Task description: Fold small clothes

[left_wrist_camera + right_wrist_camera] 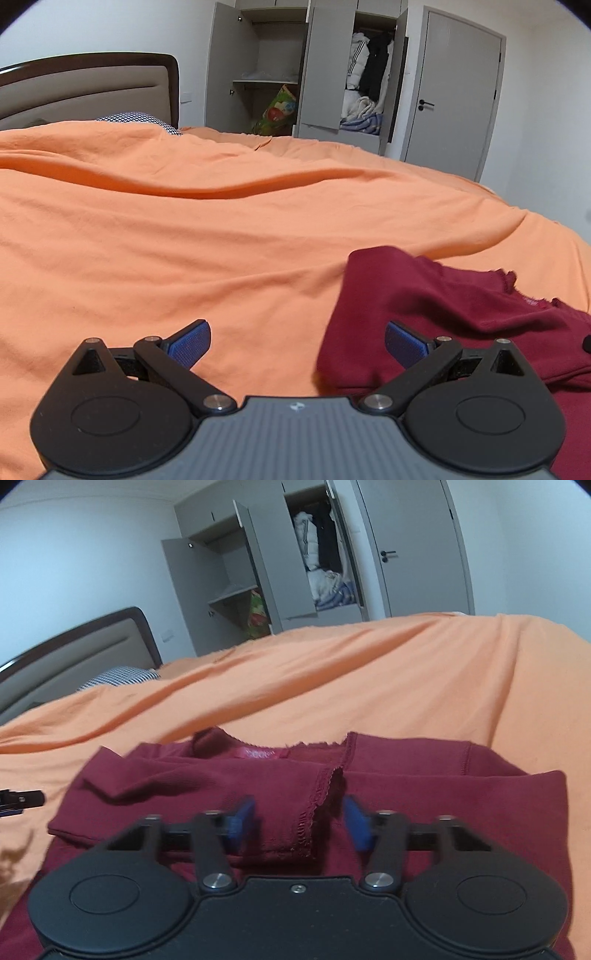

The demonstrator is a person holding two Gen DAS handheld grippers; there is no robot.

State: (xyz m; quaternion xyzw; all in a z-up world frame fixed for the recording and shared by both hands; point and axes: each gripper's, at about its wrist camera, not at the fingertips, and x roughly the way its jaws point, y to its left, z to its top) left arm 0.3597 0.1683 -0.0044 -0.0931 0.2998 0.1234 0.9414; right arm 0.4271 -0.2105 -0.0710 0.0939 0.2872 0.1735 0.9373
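The left gripper (pixel 297 345) has its blue pads spread wide, with nothing between them. Its left pad (pixel 190 341) hangs over bare orange bedsheet (pixel 184 240); its right pad (pixel 404 341) sits in front of the edge of the dark red garment (pixel 424 295), but whether it touches the cloth cannot be told.

The right gripper (pixel 299 825) is also open, though less widely, and grips nothing. It is low over the garment (pixel 424 812), and between its pads (pixel 242 823) runs a frayed, stitched edge (pixel 317 812) of the cloth; contact cannot be judged.

The garment lies on the bedsheet, on its near side, with its sides turned inward and a pink label (pixel 260 754) at the neck, far from the headboard (pixel 74 646). The lettering on the label is too blurred to read. The garment's near part is hidden under the gripper body, and in the left wrist view it is cut off at the right edge. A small black part (pixel 22 799) shows at the left edge of the right wrist view, mostly out of frame.
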